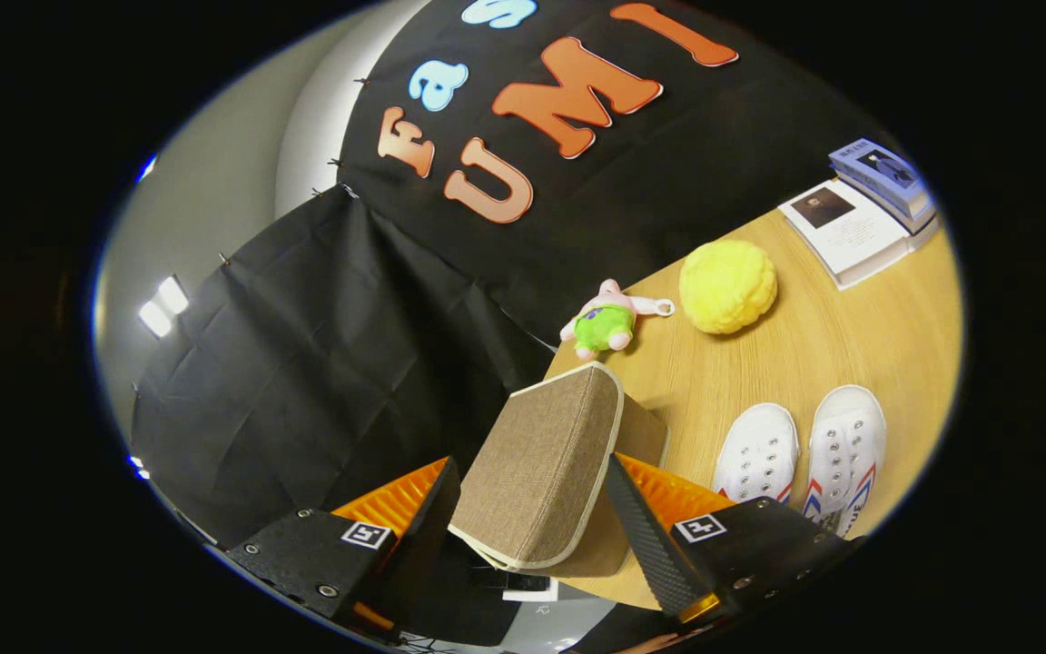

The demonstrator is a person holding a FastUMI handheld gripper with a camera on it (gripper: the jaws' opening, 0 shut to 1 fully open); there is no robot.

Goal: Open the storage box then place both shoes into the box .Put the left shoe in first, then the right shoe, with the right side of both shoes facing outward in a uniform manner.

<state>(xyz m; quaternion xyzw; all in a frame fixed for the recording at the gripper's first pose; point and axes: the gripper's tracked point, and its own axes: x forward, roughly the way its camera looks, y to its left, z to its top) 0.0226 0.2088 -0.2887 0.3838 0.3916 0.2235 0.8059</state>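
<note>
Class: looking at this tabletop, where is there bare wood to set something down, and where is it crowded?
Bare table: the patch bordered by yellow ball, books and white shoes. Crowded: near the gripper, whose fingers flank the box lid, with the plush toy just beyond.

Claw [530,518] fingers apparently clamped, tilted.

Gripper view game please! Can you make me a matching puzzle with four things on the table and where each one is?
Things:
1. lid
2. shoes
3. fluffy ball
4. books

Places:
A. stacked at the table's far corner
B. side by side, just beyond the right finger
C. between the gripper fingers, tilted up
D. beside the small plush toy

Pairs: 1-C, 2-B, 3-D, 4-A
</note>
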